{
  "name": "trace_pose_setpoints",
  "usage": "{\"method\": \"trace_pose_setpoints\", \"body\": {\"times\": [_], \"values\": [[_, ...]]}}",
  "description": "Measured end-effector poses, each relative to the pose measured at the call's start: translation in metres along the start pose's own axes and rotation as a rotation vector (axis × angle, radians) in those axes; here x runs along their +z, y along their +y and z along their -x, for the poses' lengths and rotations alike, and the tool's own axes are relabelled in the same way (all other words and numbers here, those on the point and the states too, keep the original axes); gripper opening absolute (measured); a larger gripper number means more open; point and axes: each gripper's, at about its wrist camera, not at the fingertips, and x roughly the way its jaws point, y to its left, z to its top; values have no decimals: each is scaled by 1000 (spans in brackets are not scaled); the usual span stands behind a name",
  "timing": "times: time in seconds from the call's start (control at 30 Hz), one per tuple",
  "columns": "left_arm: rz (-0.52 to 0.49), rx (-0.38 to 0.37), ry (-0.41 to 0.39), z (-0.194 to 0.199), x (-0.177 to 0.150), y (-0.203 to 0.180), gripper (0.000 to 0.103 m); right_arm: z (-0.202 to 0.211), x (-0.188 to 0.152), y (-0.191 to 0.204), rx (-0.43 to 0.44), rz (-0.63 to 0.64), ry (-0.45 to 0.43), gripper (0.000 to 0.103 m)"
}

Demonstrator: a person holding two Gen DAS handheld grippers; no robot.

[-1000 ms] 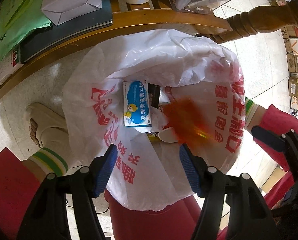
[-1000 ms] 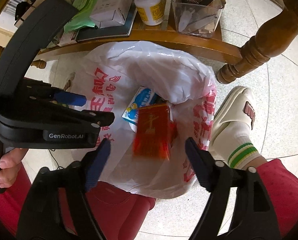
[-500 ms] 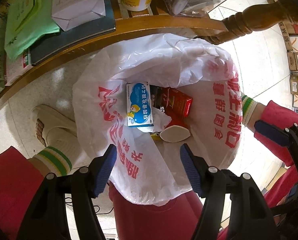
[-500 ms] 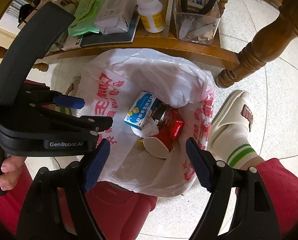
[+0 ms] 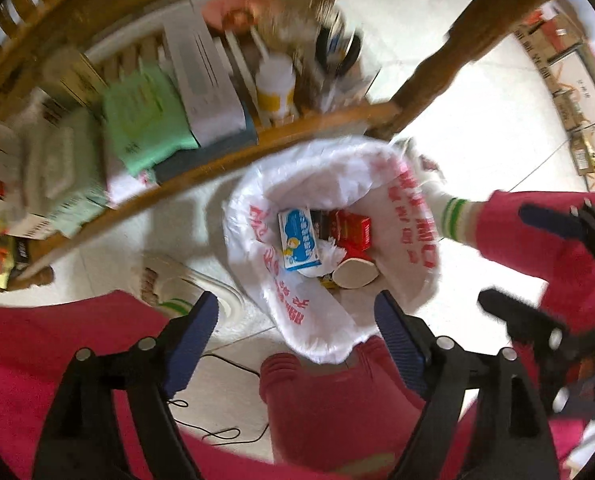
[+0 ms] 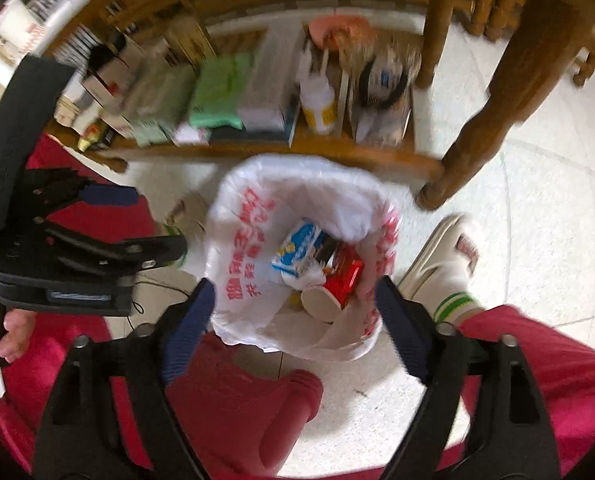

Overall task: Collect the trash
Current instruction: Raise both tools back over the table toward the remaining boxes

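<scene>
1. The left gripper (image 5: 297, 316) and the right gripper (image 6: 295, 304) both have their fingers spread wide and hold nothing, above the white bag (image 5: 377, 172).
2. A red box (image 5: 353, 226) lies inside the bag.
3. The bag stands on a pale tiled floor (image 6: 537, 208), below the wooden shelf (image 6: 297, 148).

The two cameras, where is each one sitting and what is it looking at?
Left wrist: sits on the left gripper, looking down into the white bag on the floor; its open fingers, red trousers and the right gripper show.
Right wrist: sits on the right gripper, looking down into the same bag; its open fingers, a slipper and the left gripper show.
Both share the bag, the blue box, the red box and the wooden shelf.
</scene>
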Motion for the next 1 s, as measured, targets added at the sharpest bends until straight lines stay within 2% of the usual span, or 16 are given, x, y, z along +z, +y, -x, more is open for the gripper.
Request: {"method": "trace_pose_setpoints", "body": {"times": [0.13,0.27,0.4,0.53,0.63,0.73,0.83,1.0], "values": [[-38,-16,-126,79,-1,2,91,61,13,0,11,13,-91,89],[-44,10,-244,158,26,9,93,119,39,0,29,42,-191,89],[12,7,-298,221,64,22,94,181,71,3,5,109,-303,94],[117,-15,-311,273,106,38,94,224,104,-1,8,140,-372,96],[184,-27,-311,293,132,44,94,246,126,-3,-22,171,-402,96],[281,-52,-272,300,161,51,94,259,154,-2,-49,224,-412,96],[381,-134,-216,295,194,57,94,262,180,-4,-25,262,-396,96],[496,-156,-212,281,236,59,94,250,213,-9,11,298,-357,96]]}}
